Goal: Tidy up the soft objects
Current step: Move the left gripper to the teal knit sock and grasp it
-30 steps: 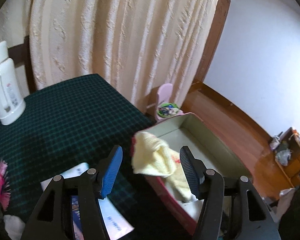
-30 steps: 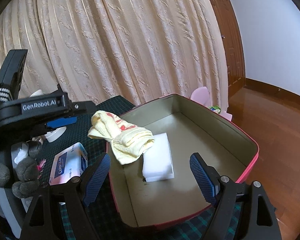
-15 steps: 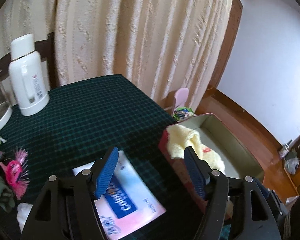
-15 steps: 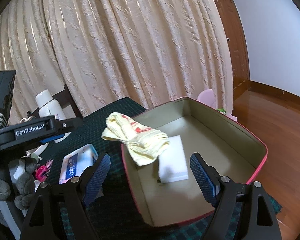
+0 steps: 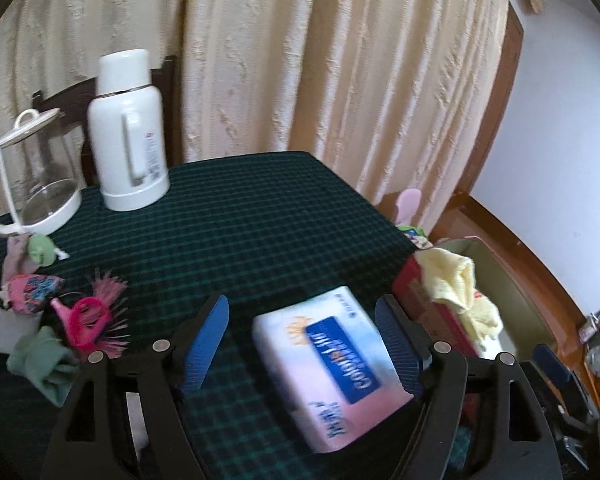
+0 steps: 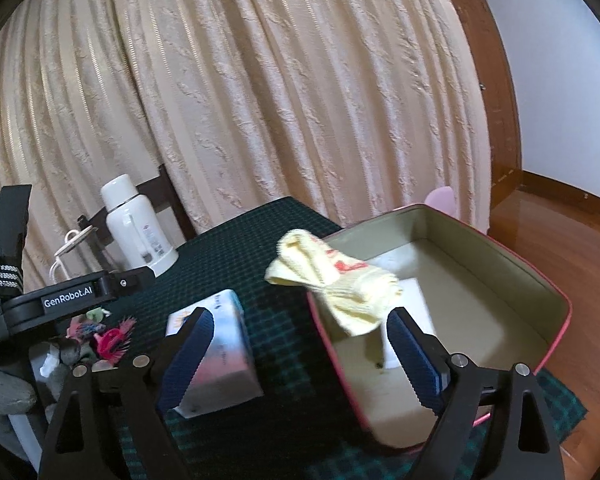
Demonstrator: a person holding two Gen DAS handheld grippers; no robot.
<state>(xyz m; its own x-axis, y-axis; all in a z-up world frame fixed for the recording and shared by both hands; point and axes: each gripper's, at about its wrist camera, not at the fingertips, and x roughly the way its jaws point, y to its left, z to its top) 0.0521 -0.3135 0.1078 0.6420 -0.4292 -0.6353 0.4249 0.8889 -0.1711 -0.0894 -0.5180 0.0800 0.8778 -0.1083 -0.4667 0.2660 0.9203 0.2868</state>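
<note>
Left wrist view, tissue pack (image 5: 332,364) between spread left gripper (image 5: 302,344) fingers, beside box (image 5: 410,284) rim

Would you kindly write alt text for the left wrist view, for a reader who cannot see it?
The open left gripper frames a pack of tissues lying on a dark green checked tablecloth. To the right, a yellow cloth drapes over the rim of a red box. Small soft toys, a white thermos and a glass kettle sit on the left.
</note>
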